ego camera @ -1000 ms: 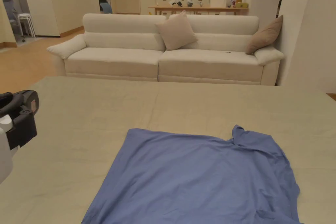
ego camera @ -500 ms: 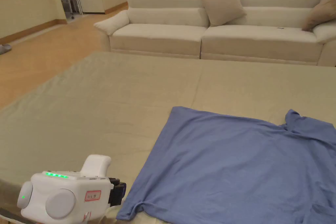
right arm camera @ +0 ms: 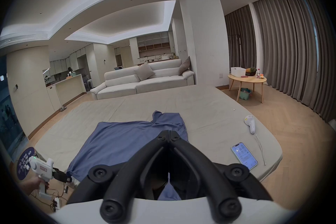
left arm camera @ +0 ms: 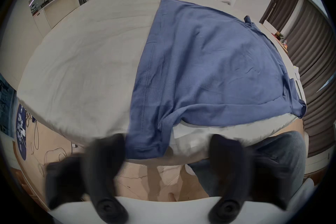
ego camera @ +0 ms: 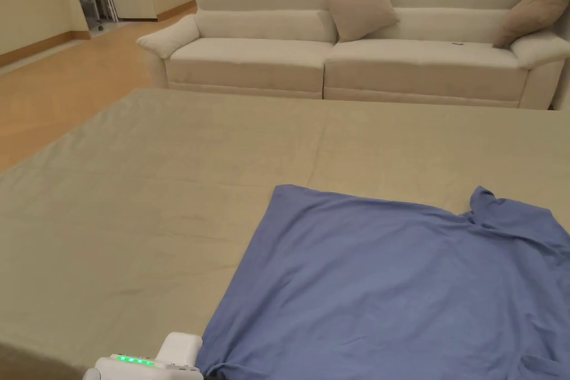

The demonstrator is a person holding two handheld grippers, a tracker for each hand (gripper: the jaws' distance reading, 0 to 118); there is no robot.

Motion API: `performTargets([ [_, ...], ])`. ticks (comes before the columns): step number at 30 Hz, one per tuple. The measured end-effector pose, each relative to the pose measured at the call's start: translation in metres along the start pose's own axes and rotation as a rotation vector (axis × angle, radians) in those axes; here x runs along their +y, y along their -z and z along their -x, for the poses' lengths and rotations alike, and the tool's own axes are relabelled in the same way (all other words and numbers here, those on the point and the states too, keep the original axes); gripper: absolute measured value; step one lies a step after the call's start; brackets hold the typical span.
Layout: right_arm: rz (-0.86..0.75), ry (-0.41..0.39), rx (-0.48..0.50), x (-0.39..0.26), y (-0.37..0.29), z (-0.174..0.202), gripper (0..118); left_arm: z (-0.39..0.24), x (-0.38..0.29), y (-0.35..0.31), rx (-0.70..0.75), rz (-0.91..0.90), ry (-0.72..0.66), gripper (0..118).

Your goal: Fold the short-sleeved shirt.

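Note:
A blue short-sleeved shirt [ego camera: 401,286] lies spread flat on the beige-covered bed [ego camera: 167,186], its collar end to the right. The shirt's near left corner [left arm camera: 147,138] hangs over the bed's front edge. My left gripper [left arm camera: 167,153] is open wide right at that corner, with the cloth between its blurred jaws but not pinched. Its white body [ego camera: 146,365] shows at the bottom of the head view. My right gripper [right arm camera: 169,132] is shut with nothing between its tips, held above the shirt [right arm camera: 127,138]. A hand holds the left gripper [right arm camera: 68,178] at the shirt's corner.
A phone [right arm camera: 244,155] and a white controller [right arm camera: 251,124] with a cord lie on the bed right of the shirt. A cream sofa [ego camera: 345,58] stands beyond the bed and a round wooden table [right arm camera: 247,80] to the right. The person's leg [left arm camera: 263,164] is by the front edge.
The head camera has turned down and left. The left gripper came down from the far left to the shirt's near left corner. The shirt lies as before.

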State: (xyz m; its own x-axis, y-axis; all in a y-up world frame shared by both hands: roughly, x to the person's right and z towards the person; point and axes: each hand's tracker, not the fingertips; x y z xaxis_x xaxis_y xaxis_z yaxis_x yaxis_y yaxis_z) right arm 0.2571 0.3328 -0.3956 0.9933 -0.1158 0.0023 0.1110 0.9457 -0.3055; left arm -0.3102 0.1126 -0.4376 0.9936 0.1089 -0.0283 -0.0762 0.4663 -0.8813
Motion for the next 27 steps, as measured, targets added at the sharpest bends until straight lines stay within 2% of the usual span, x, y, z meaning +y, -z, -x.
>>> performTargets([
  [1,0.007,-0.003,0.000,-0.002,-0.001,-0.001,0,0.001,-0.002,0.002,0.003,-0.007,-0.005,77],
  [2,0.011,-0.007,-0.005,-0.003,-0.001,-0.002,0,0.000,-0.003,0.002,0.090,-0.018,-0.004,47],
  [3,0.013,-0.008,-0.008,-0.005,-0.001,-0.002,0,0.005,-0.004,-0.002,0.078,-0.032,-0.005,30],
  [4,0.018,-0.007,-0.006,-0.006,0.000,-0.004,0,0.009,-0.004,-0.005,0.020,-0.039,-0.041,25],
  [6,0.028,0.001,-0.007,-0.013,0.002,-0.008,0,0.013,-0.005,-0.013,0.018,-0.082,-0.079,12],
  [11,0.146,0.025,0.014,-0.040,0.022,-0.015,0,0.011,0.007,-0.038,0.016,-0.162,-0.076,10],
  [15,0.203,0.004,0.022,-0.067,0.040,-0.020,0,0.001,0.023,-0.059,-0.025,-0.228,-0.088,8],
  [18,0.269,0.076,0.101,-0.089,0.059,-0.034,2,-0.008,0.032,-0.077,-0.070,-0.296,-0.127,8],
  [19,0.304,0.109,0.114,-0.096,0.067,-0.041,22,-0.010,0.035,-0.082,-0.077,-0.328,-0.132,8],
  [20,0.315,0.128,0.078,-0.105,0.073,-0.050,64,-0.014,0.037,-0.086,-0.072,-0.352,-0.123,8],
  [21,0.317,0.125,0.084,-0.111,0.079,-0.060,116,-0.016,0.038,-0.088,-0.067,-0.349,-0.116,8],
  [22,0.352,0.134,0.120,-0.121,0.087,-0.067,115,-0.019,0.040,-0.092,-0.064,-0.362,-0.117,8],
  [23,0.287,0.144,0.151,-0.130,0.086,-0.077,115,-0.021,0.042,-0.094,-0.073,-0.379,-0.127,8],
  [25,0.399,0.125,0.132,-0.149,0.090,-0.088,116,-0.022,0.044,-0.099,-0.106,-0.397,-0.152,8],
  [26,0.483,0.090,0.107,-0.159,0.094,-0.091,112,-0.025,0.045,-0.102,-0.114,-0.400,-0.156,8],
  [27,0.527,0.078,0.108,-0.166,0.093,-0.093,99,-0.030,0.046,-0.104,-0.106,-0.400,-0.151,8],
])
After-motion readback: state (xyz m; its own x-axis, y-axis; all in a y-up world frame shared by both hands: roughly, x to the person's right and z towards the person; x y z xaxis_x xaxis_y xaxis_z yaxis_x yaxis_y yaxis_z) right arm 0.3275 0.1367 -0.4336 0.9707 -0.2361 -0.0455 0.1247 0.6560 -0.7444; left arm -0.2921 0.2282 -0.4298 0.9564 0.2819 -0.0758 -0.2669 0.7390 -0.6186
